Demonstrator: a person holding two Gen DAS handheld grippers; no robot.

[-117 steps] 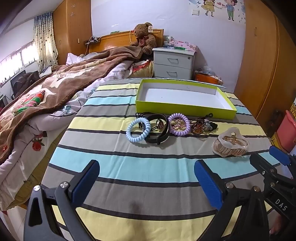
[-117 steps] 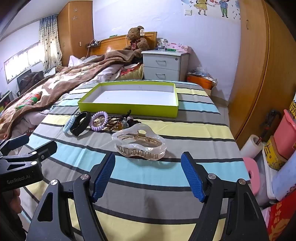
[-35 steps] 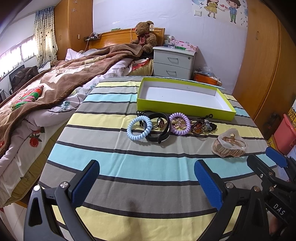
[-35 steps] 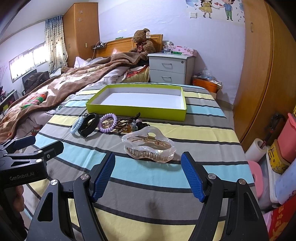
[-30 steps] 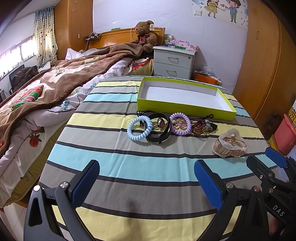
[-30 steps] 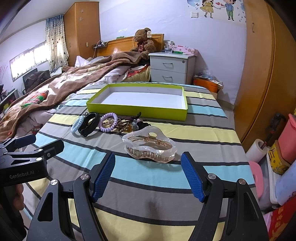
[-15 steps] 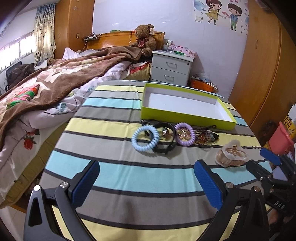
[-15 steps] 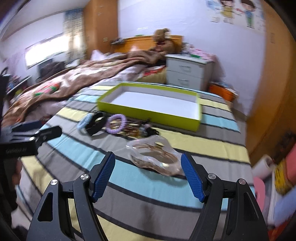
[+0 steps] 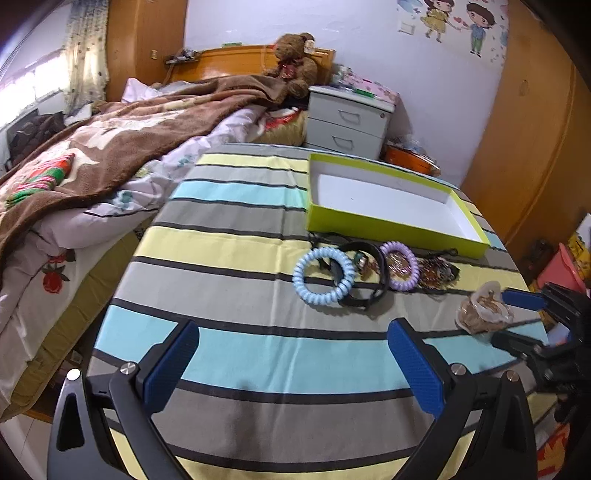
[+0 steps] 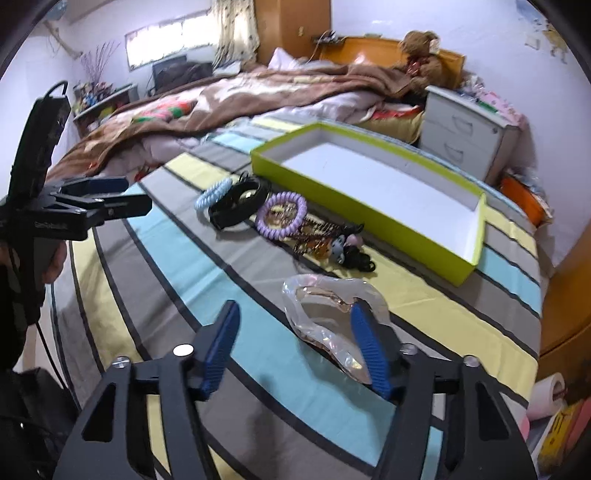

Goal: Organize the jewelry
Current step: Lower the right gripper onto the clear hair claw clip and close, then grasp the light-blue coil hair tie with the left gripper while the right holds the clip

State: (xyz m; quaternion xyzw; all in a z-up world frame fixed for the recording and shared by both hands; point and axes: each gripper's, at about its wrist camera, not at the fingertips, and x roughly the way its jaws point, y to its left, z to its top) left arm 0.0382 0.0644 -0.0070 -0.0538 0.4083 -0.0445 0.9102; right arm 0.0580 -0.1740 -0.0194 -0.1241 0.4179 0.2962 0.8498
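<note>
Right wrist view: right gripper (image 10: pixel 293 349) low over the striped tablecloth (image 10: pixel 155 266), jaws partly open and just been closing. Clear hair claw (image 10: pixel 328 306) lies on the cloth; the right blue pad overlaps its near end, the left pad stands well clear of it. Pads do not clamp it; cannot tell whether the right pad touches.

Beyond the claw, a row of jewelry on the cloth: pale blue coil ring (image 10: pixel 214 192), black band (image 10: pixel 236 206), purple coil ring (image 10: pixel 282 216), then a dark tangle of beads and hair ties (image 10: pixel 332 245). Green tray (image 10: pixel 369 218) with white floor sits just behind the row, nothing in it.

Left gripper (image 10: pixel 99 199) at far left, held by a hand (image 10: pixel 55 264). White lettering on its body, too blurred to read.

Left wrist view: left gripper (image 9: pixel 291 360) above bare cloth, jaws wide, nothing between them. Blue ring (image 9: pixel 325 276), band (image 9: pixel 364 275), purple ring (image 9: pixel 400 266) ahead; tray (image 9: pixel 391 225) behind them. Claw (image 9: pixel 484 314) at right edge, between the right gripper's fingers (image 9: pixel 524 299).

Teddy bear (image 9: pixel 293 62) on the headboard, hang tag on its ear, print not legible. Cartoon wall sticker (image 9: pixel 458 26) upper right, no readable words
</note>
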